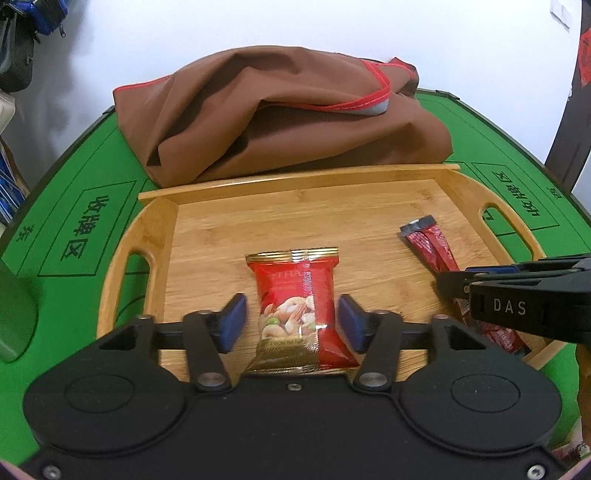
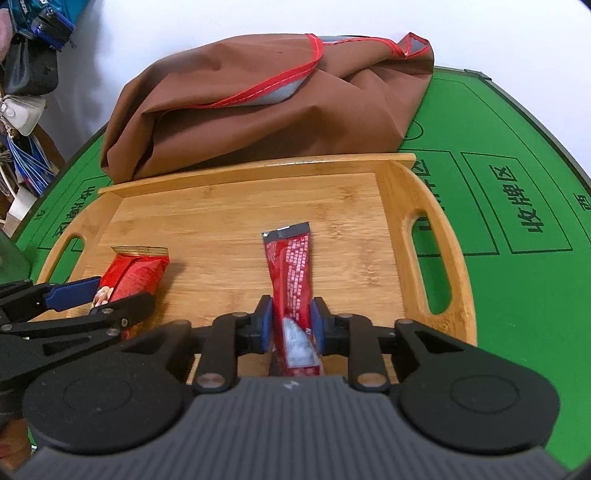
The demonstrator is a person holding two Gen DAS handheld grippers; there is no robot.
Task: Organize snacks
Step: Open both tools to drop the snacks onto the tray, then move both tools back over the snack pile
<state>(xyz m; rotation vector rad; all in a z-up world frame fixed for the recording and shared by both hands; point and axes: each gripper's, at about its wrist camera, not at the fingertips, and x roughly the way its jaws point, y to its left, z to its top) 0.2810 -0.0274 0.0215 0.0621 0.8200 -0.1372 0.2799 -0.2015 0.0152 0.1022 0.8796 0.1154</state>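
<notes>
Nut packet [image 1: 295, 306]: light, crinkly, slippery; pinch mid-body. Left gripper [image 1: 291, 321] fingers released, straddling it. Right gripper [image 2: 291, 325] fingers flank stick sachet [image 2: 293, 291]; contact unclear.

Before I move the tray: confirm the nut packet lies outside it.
No, the nut packet lies on the bamboo tray, between the left gripper pads.

A green felt table [image 1: 85, 162] stands against a white wall [image 1: 332, 26], bags [image 2: 33, 44] piled at left.
</notes>
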